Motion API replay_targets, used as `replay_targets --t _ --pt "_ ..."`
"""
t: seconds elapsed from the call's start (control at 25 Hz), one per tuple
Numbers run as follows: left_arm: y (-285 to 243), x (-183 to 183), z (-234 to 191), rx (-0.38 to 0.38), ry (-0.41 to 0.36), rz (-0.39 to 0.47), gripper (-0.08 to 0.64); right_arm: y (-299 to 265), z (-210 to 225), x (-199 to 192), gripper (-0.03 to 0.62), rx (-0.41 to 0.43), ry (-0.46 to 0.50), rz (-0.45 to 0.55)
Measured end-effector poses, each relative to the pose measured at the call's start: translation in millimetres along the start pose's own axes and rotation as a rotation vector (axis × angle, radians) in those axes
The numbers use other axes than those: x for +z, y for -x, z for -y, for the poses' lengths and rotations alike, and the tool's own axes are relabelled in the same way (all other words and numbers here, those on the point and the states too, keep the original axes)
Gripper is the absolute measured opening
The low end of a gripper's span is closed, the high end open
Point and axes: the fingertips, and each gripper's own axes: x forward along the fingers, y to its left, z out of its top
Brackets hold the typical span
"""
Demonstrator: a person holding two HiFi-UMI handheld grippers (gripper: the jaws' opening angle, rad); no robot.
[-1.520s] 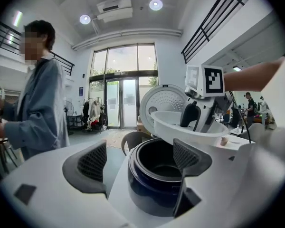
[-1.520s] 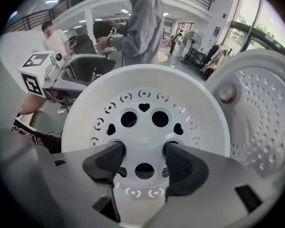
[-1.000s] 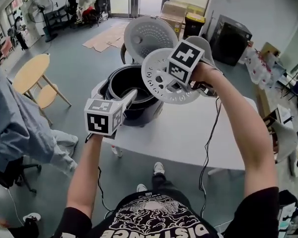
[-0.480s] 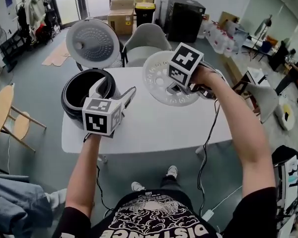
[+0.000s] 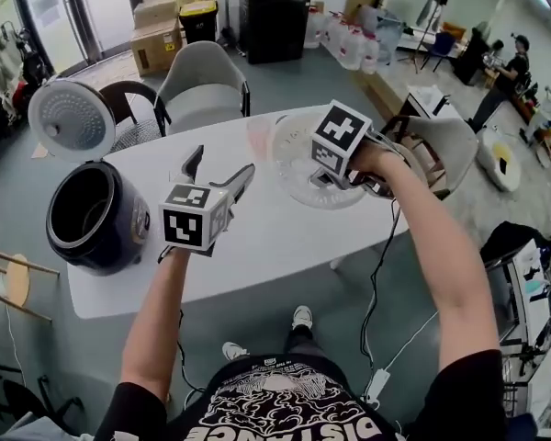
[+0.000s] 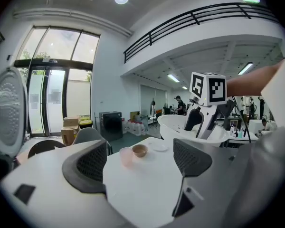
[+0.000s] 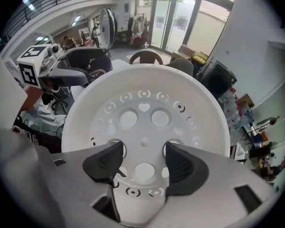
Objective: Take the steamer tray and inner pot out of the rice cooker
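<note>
The white perforated steamer tray [image 5: 294,159] hangs above the right half of the white table [image 5: 275,237], with my right gripper [image 5: 326,175] shut on its rim. The right gripper view looks into the tray [image 7: 145,108] past the two pads of that gripper [image 7: 143,161]. My left gripper [image 5: 220,163] stands open and empty over the table's middle, pointing across it. The black rice cooker [image 5: 106,242] sits at the table's left end, lid [image 5: 72,119] raised, with the dark inner pot [image 5: 81,208] inside. The left gripper view shows the tray [image 6: 180,127] and the right gripper [image 6: 204,122] to its right.
A pink cup [image 6: 126,156], a brown bowl [image 6: 139,150] and a small plate [image 6: 157,146] stand toward the table's far side. Grey chairs [image 5: 202,85] stand behind the table. A black cable [image 5: 376,274] hangs off its right edge.
Both grippers have swung right, away from the rice cooker. The steamer tray has travelled with the right gripper from above the cooker to over the table. The left gripper stays open and empty.
</note>
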Motion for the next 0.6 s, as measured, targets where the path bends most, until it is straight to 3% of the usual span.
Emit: replay_targets --t 0.28,0.6 --pt "-129.3 -4.0 98.4 -0.085 -0.018 -0.06 0.426 -44.7 106.3 -105.8 0.296 0.024 -0.101 -0.014" --pt "-256.6 -31.7 162.0 -0.103 0.008 -0.144 0.426 -120.4 207.1 -182.3 0.296 0.059 -0.136 -0.032"
